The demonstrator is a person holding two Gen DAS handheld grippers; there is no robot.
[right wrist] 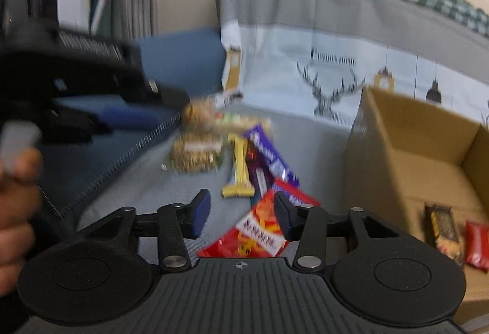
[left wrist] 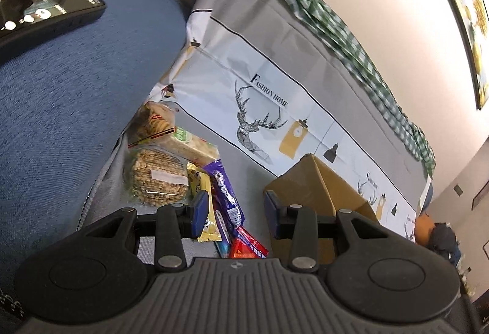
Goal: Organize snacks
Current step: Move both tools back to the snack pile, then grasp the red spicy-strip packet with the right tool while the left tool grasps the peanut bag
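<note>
Snacks lie in a loose pile on a grey sofa seat, against the blue armrest (left wrist: 61, 108) at its left edge; a cardboard box (right wrist: 428, 150) stands open toward the seat's right, already holding a dark bar (right wrist: 443, 230) and a red packet (right wrist: 476, 242). The left gripper (left wrist: 235, 213) hangs open and empty above the pile, its blue pads astride a yellow bar (left wrist: 203, 196) and a purple chocolate bar (left wrist: 226, 196); round seed crackers (left wrist: 159, 178) and a green-labelled cracker pack (left wrist: 189, 144) lie toward the seat's back. The right gripper (right wrist: 241, 211), jaws apart and holding nothing, hovers over a red-orange snack bag (right wrist: 259, 233) at the seat's front, beside the box; the right view is blurred, so contact cannot be judged. The likely risk: the wrappers overlap, so closing on one may drag or pinch a neighbour; slick foil could slip from the pads; both grippers work the same pile and could collide; a careless swing might catch the box wall and shift it.
</note>
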